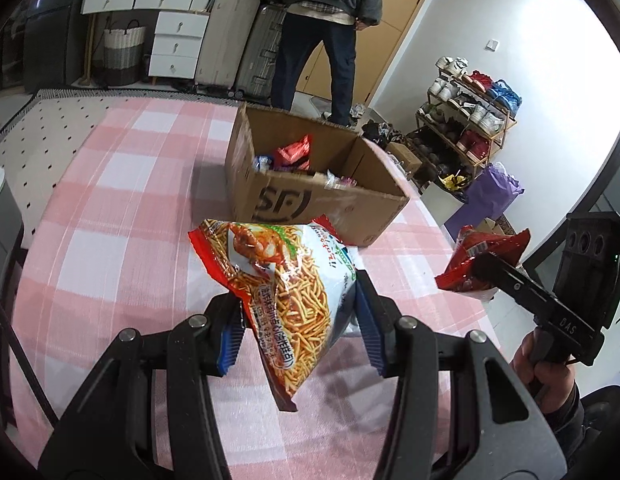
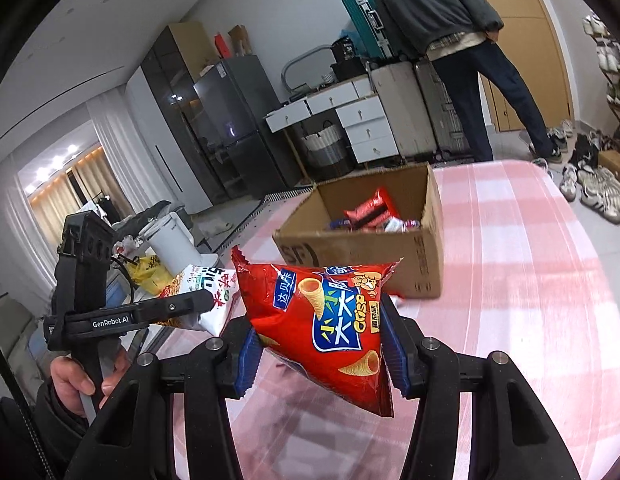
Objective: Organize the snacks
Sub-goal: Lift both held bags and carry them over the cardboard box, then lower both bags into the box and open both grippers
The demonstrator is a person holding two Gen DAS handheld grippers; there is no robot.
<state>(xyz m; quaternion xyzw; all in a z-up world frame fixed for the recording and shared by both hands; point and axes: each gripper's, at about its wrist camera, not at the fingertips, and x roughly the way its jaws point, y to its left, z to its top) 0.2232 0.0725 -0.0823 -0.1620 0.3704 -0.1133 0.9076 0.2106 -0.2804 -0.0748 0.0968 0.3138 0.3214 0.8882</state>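
My left gripper [image 1: 298, 316] is shut on a white and red bag of crispy noodle sticks [image 1: 286, 280], held above the pink checked tablecloth [image 1: 110, 208]. My right gripper [image 2: 322, 344] is shut on a red bag of cone crisps [image 2: 326, 320], also lifted off the cloth. An open cardboard box [image 1: 310, 200] stands just beyond both bags with several snack packets inside it [image 1: 294, 152]. In the left wrist view the right gripper shows at the right edge with the red bag [image 1: 482, 256]. In the right wrist view the noodle bag [image 2: 202, 292] shows at the left.
A person in a grey top and dark trousers [image 1: 330, 40] stands beyond the table's far edge. Suitcases [image 1: 246, 44], white drawers [image 1: 178, 44] and a shoe rack [image 1: 466, 120] line the room behind. The table's right edge drops off near the box.
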